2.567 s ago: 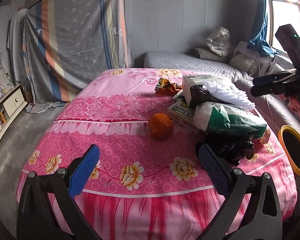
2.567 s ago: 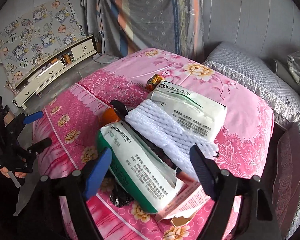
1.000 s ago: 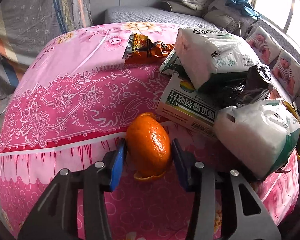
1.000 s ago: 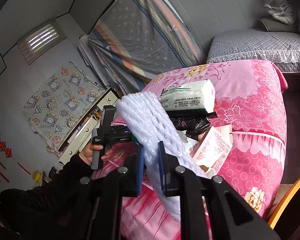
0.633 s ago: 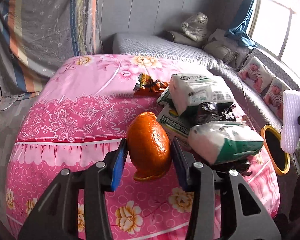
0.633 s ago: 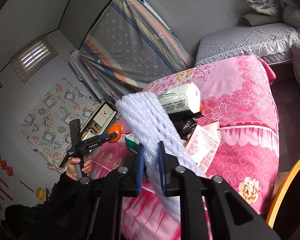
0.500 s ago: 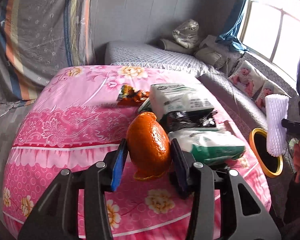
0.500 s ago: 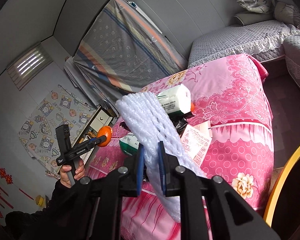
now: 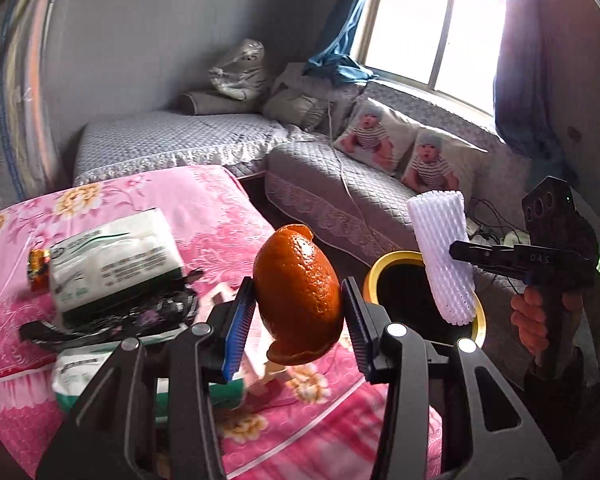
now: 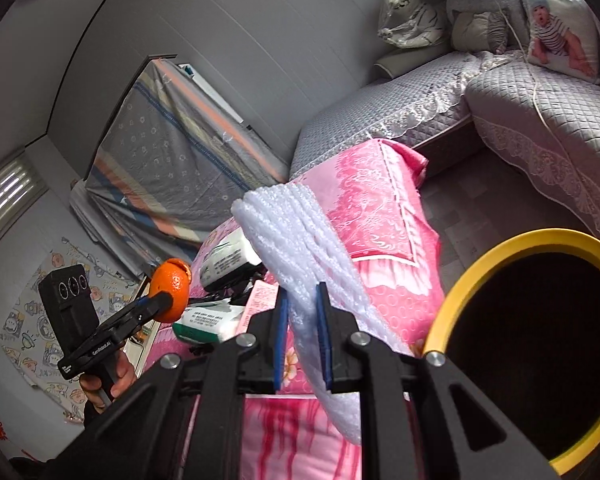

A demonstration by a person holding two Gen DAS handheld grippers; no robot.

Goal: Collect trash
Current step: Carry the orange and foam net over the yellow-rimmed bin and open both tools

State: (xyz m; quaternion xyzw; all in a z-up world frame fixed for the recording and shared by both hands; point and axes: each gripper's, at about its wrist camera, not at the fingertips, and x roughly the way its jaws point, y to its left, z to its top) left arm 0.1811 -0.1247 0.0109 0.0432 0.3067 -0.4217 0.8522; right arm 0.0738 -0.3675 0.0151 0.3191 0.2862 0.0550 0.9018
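Left wrist view: pink floral bedcover [image 9: 204, 208] carrying white packets [image 9: 112, 256] with unreadable print, a black bag [image 9: 112, 320] and a foil wrapper [image 9: 38, 268]; grey quilted sofa [image 9: 340, 184], baby-print cushions [image 9: 404, 148], bright window [image 9: 436, 24]; left gripper [image 9: 298, 308] clamped on orange peel [image 9: 298, 292], held above the bed edge beside the yellow-rimmed bin [image 9: 384, 268]. Right wrist view: right gripper [image 10: 302, 332] pinched tight on white foam net [image 10: 300, 240] next to the bin rim [image 10: 452, 304]; bin interior dark; "DAS" faintly legible on the gripper body.
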